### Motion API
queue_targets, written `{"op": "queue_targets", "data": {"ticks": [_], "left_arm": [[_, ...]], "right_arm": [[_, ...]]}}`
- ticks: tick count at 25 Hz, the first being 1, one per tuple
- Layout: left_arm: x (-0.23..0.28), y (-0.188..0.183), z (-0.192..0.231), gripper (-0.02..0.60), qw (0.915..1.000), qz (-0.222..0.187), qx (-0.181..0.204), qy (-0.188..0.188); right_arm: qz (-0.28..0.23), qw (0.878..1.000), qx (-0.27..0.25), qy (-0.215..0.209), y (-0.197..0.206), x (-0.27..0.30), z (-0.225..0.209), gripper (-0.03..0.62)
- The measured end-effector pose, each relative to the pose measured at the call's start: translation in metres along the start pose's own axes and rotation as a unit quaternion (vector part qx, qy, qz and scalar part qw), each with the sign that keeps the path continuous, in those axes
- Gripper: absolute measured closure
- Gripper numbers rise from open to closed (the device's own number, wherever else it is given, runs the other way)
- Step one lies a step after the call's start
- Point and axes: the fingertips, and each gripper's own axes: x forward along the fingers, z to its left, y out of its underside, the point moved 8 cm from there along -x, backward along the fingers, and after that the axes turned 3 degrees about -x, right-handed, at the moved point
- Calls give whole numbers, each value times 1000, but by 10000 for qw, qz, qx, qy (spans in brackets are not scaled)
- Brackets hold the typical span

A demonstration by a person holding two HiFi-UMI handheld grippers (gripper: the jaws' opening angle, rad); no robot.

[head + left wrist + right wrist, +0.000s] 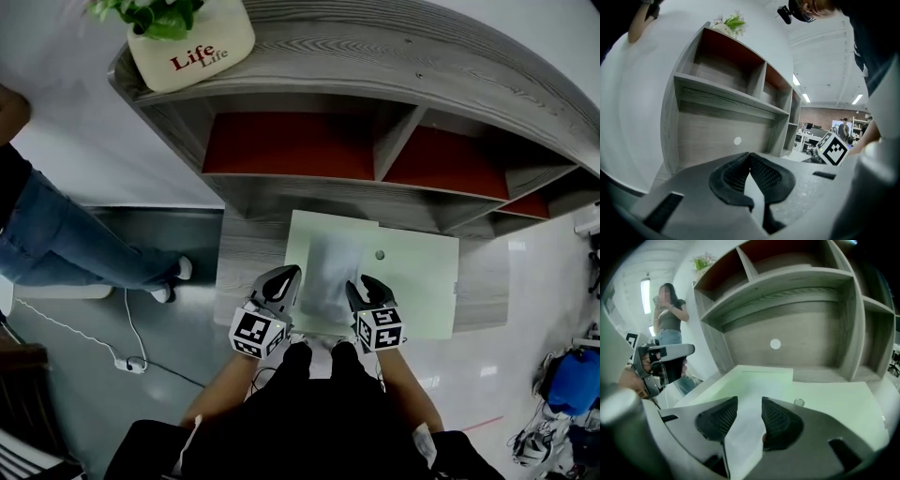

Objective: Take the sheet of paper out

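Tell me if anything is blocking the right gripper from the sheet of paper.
Nothing visible does. The right gripper has its jaws apart, and the sheet of paper runs between them, with the pads not pressing on it. The pale green folder lies under the sheet, and its small round stud sits off to the right, clear.

Sheet of paper (328, 267), near edge behind right gripper (364, 284)

1. Grey wood-grain shelf unit (394, 56) with open compartments; red back panels (281, 145) line the upper ones;
2. White planter (192, 52) with green leaves on the unit's top, at its left end;
3. Grey wood-grain desktop (246, 267) beneath the shelves;
4. White wall (66, 103) beside the unit; glossy grey floor (141, 239) at left, crossed by a white cable (84, 339);
5. Ceiling light strips (806, 97) in the hall beyond.
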Motion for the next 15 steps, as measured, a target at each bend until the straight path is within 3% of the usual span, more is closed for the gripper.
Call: {"op": "queue_targets", "data": {"ticks": [5, 15], "left_arm": [[2, 7, 3, 574, 9998, 121, 18, -143], [8, 5, 7, 574, 9993, 77, 42, -369]], "right_arm": [[469, 9987, 209, -47, 18, 25, -17, 345], [1004, 9948, 116, -162, 27, 53, -36, 333]]}}
